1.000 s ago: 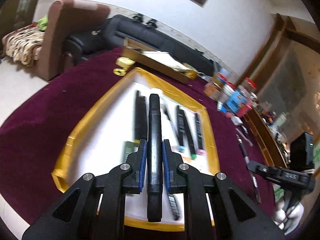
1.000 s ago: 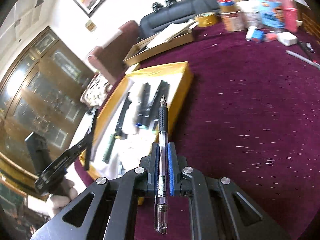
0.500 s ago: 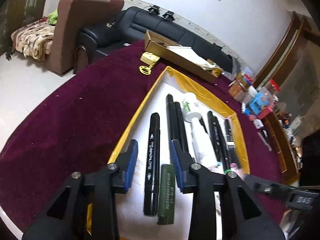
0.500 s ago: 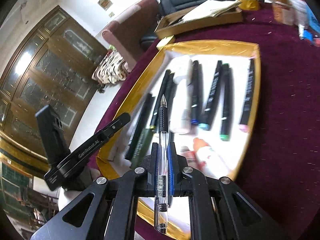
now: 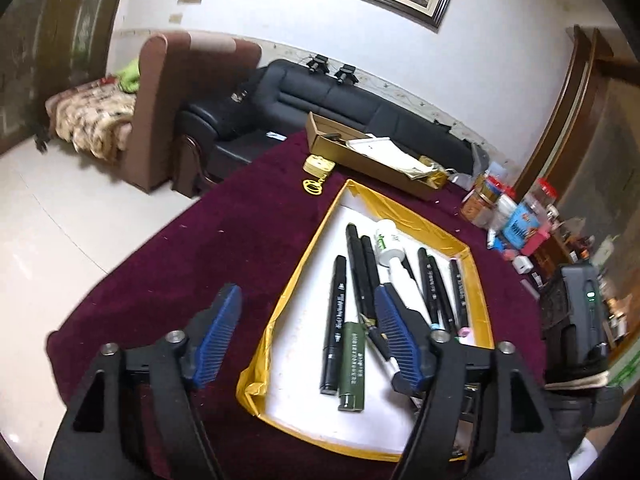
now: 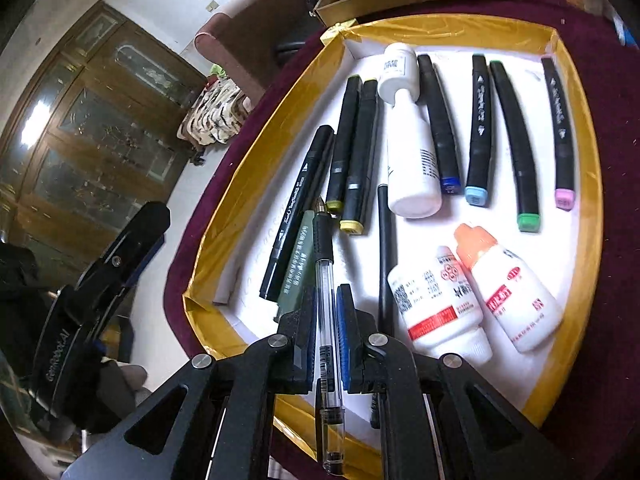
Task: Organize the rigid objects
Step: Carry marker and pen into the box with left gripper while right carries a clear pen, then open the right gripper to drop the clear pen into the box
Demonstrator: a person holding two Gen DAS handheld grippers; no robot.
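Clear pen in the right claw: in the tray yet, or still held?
Still held. The right claw is shut on the clear pen, its tip hanging over the gold-rimmed tray.

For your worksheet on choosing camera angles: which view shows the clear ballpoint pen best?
The right wrist view. There the clear ballpoint pen runs up the middle of the frame, clamped in the right tongs, tip over the gold-rimmed tray. The left wrist view shows only a short piece of it, mostly hidden behind a finger of the open left tongs.
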